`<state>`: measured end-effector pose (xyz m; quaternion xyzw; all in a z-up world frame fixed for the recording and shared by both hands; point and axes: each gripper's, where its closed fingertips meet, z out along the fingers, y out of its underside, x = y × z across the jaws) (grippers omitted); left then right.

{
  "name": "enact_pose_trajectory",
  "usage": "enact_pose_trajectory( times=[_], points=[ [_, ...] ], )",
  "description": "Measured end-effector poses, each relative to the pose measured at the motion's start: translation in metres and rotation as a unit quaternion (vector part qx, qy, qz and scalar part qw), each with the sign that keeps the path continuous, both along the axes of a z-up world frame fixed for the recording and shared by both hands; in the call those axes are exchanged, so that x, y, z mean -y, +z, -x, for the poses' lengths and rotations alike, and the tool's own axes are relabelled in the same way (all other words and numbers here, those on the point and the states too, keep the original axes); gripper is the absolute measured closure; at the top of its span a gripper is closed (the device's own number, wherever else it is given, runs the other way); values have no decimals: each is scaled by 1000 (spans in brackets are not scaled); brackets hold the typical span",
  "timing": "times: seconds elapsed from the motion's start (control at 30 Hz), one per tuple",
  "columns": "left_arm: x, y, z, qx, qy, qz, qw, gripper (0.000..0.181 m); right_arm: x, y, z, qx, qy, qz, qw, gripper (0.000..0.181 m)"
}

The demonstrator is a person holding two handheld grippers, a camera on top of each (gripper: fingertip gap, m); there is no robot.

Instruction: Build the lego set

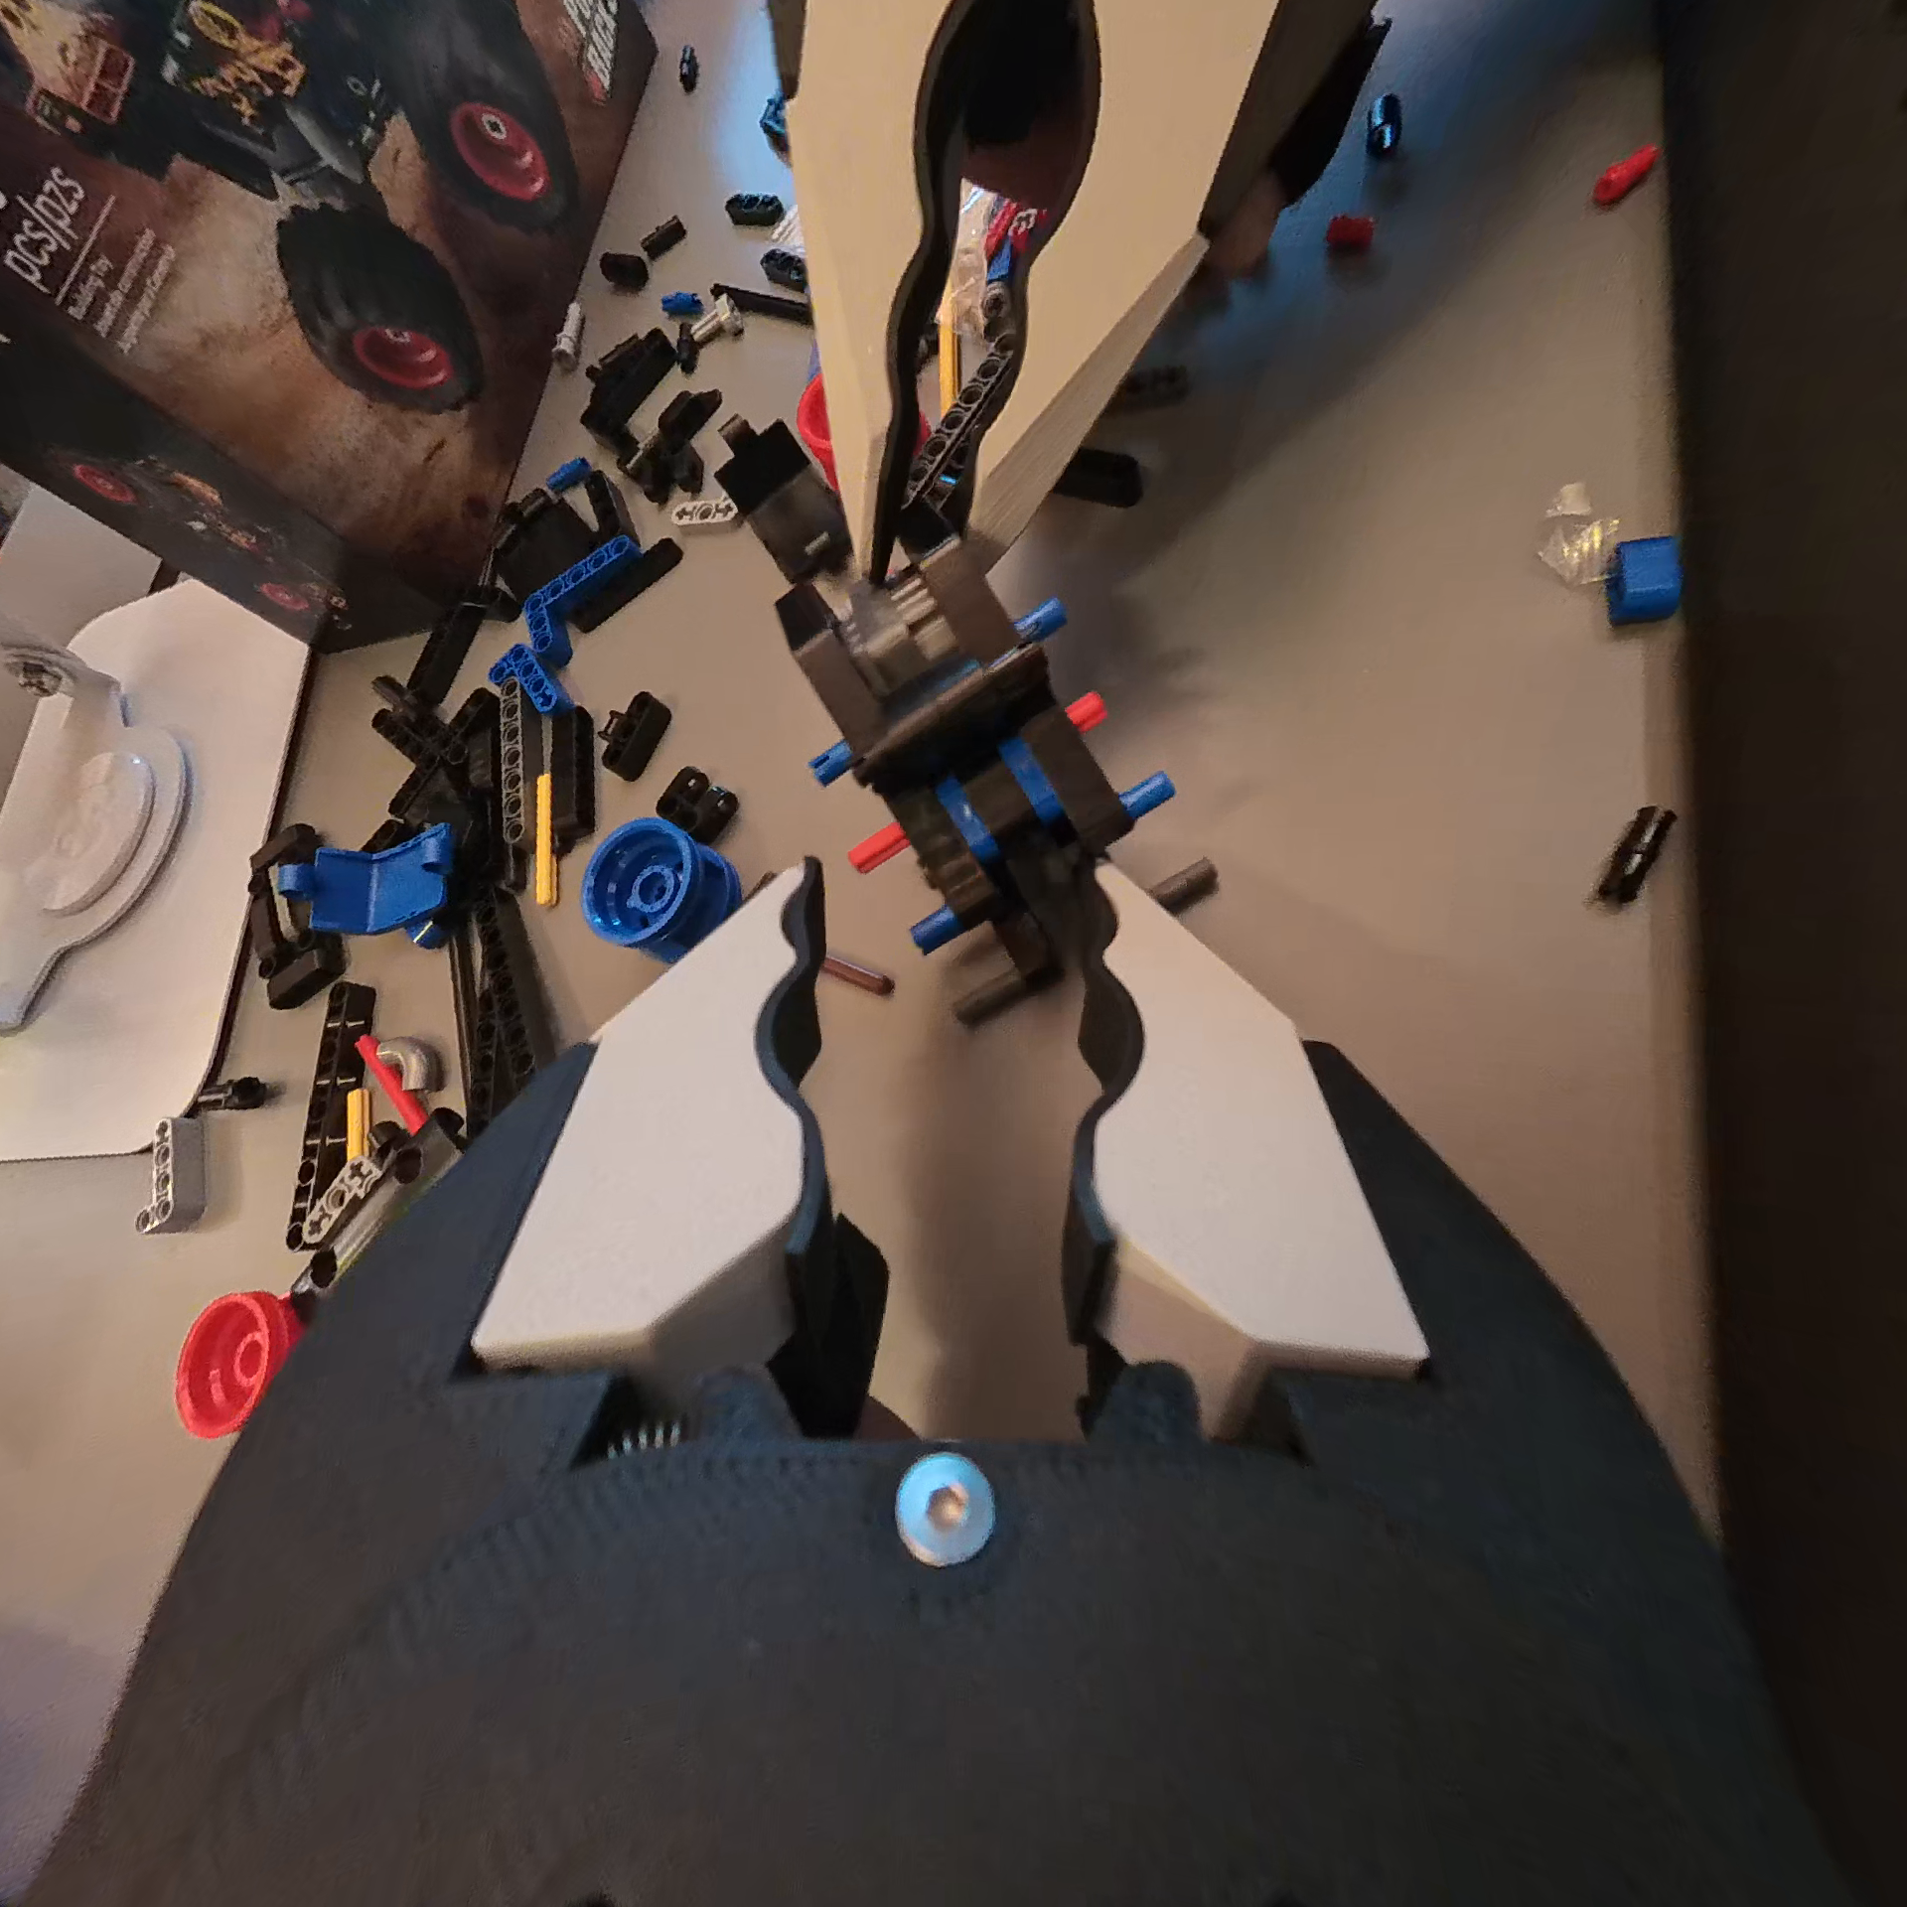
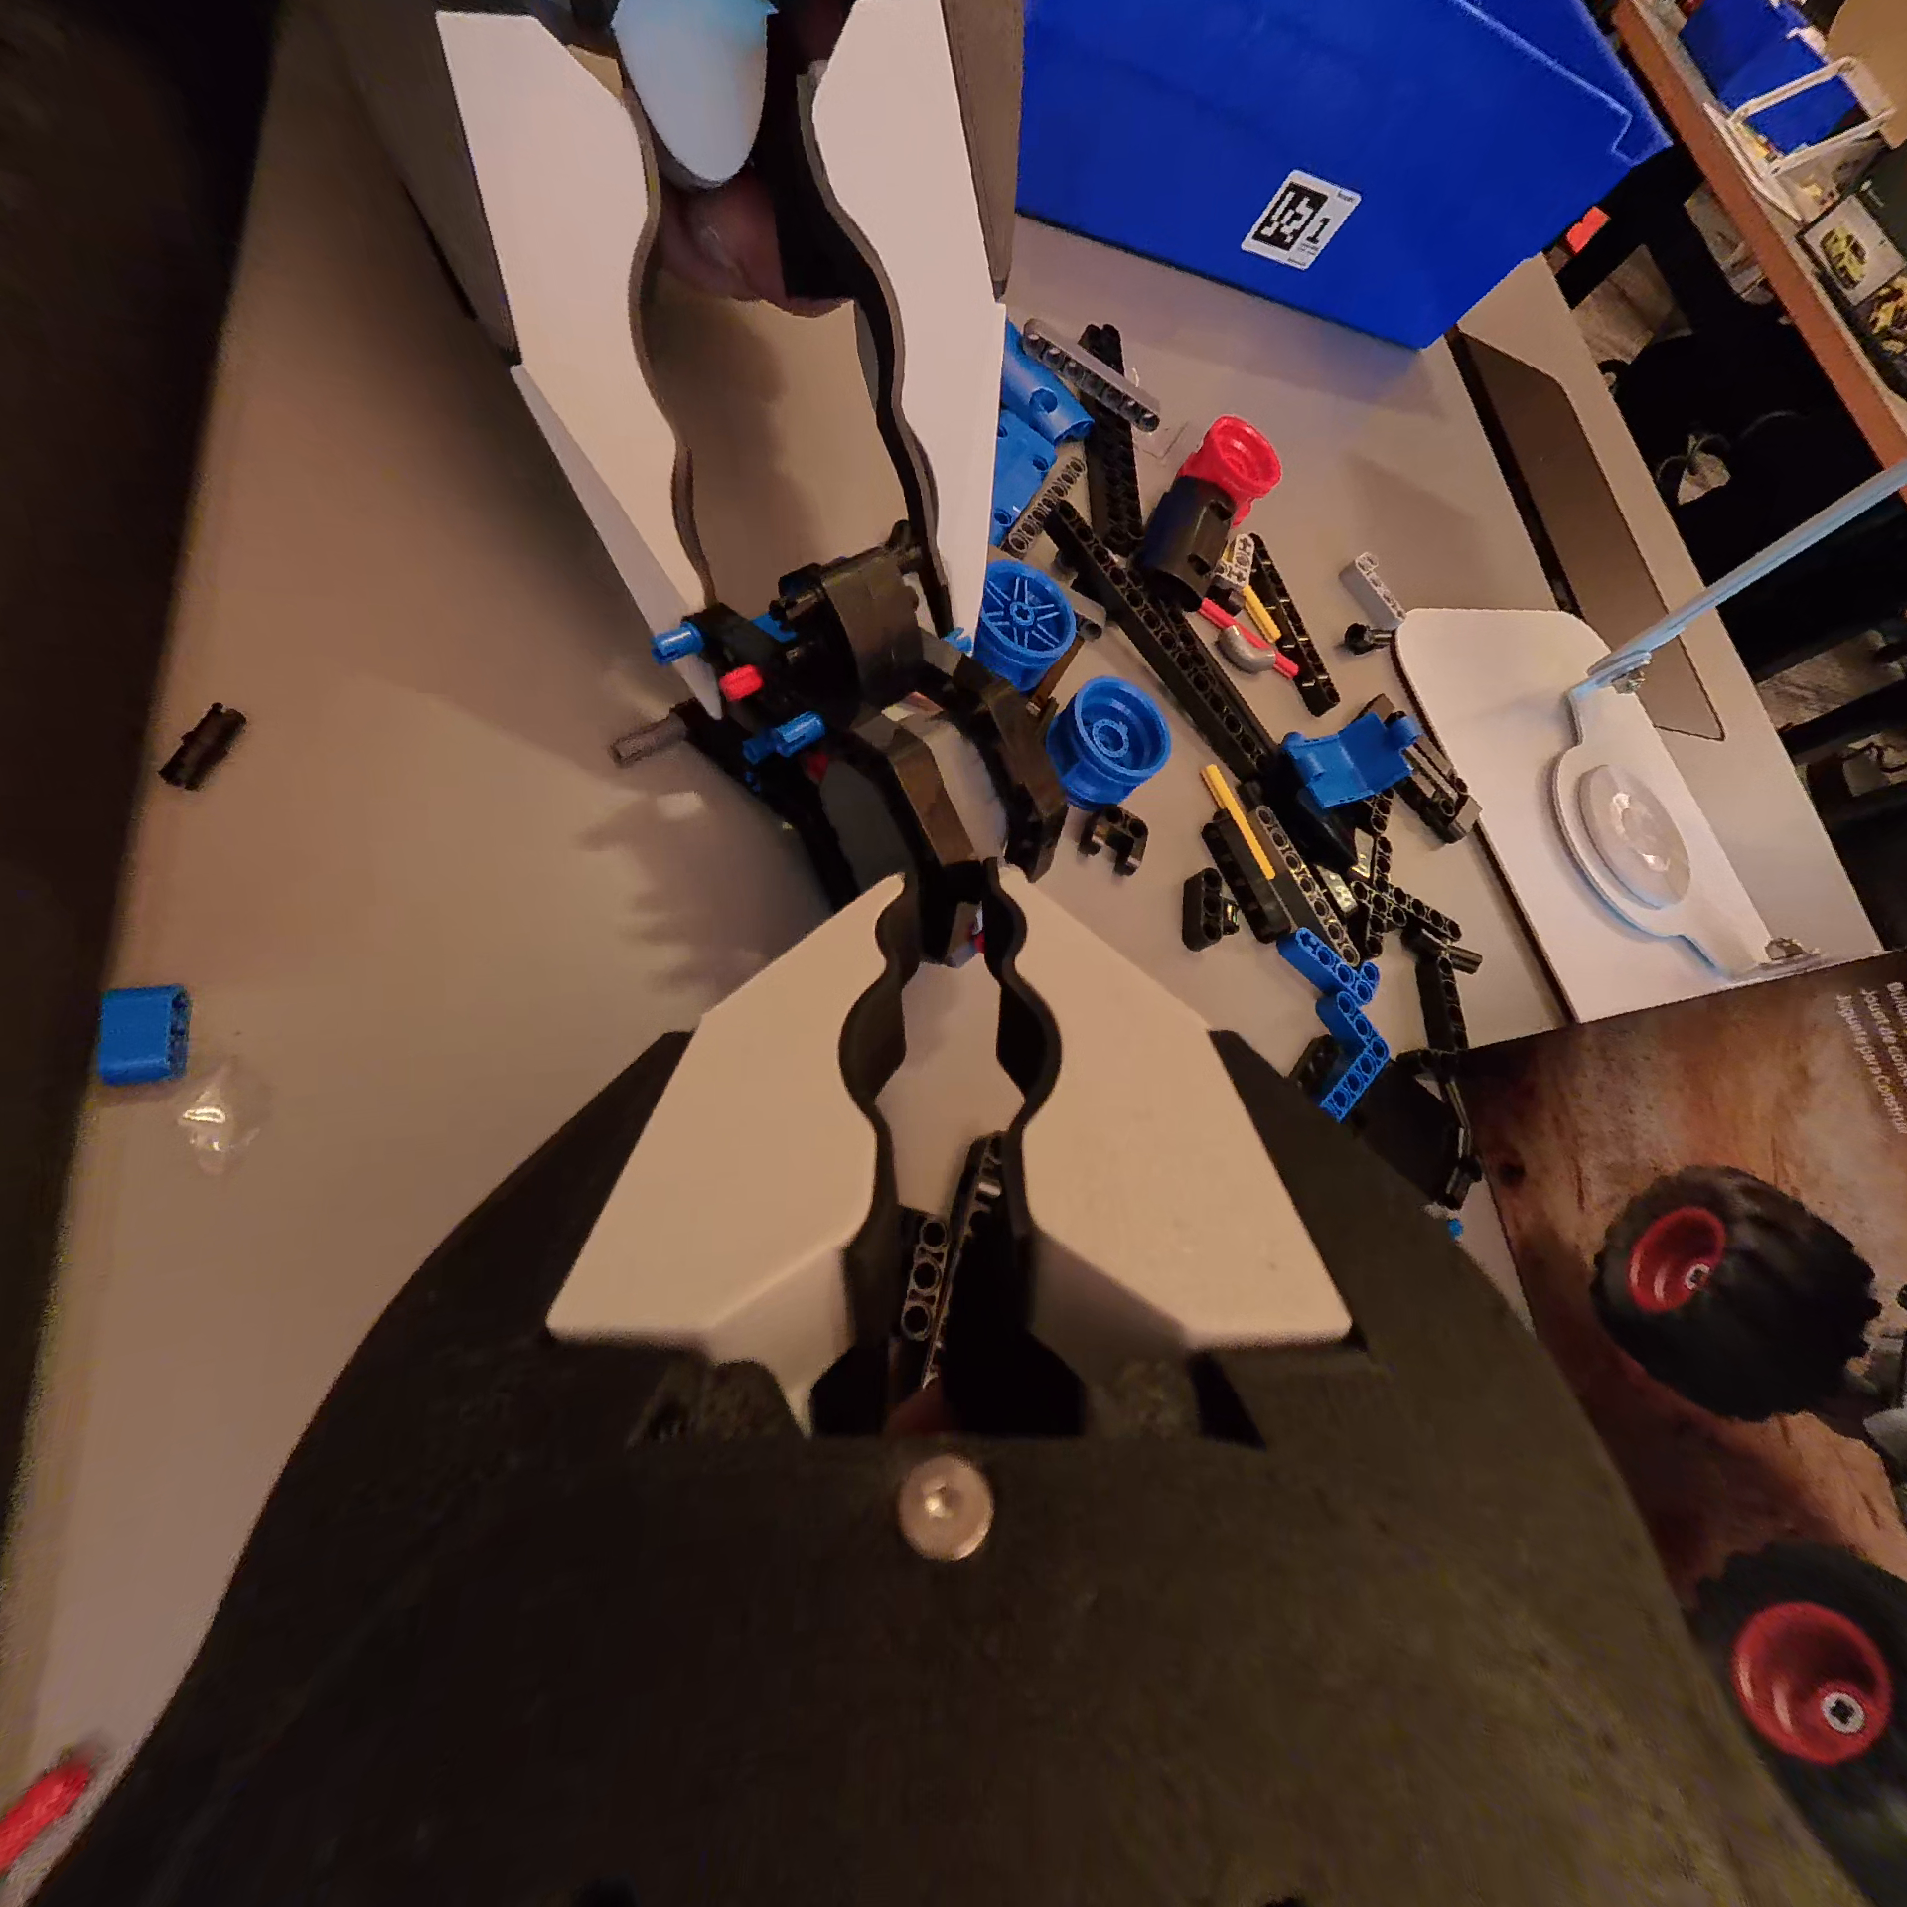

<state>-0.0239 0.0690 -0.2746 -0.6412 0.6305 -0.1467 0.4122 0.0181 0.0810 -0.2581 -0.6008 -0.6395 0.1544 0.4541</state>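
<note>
Assembly (image 1: 960, 764) between both tools, right tool (image 2: 947, 908) pinching its end

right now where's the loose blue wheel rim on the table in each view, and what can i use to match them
Left wrist view: the blue wheel rim lies left of centre, just off the left gripper's left fingertip.
Right wrist view: the same rim sits right of centre, beside the black assembly.
Shared landmark: the set's box, upper left in the left view, lower right in the right view.
</note>
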Motion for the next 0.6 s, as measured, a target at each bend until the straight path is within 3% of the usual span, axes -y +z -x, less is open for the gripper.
enact_pose_trajectory(
  times=[0.2,0.43,0.6],
  points=[
    [-5,-10,8,-22,21,17,999,129,5,-1,1,-3,9,16,1000,171],
    [0,-2,9,3,8,28,1000,125,5,5,-3,-11,9,17,1000,157],
    [9,-3,2,12,-13,28,999,133,7,4,-3,-9,13,22,1000,168]
  ],
)
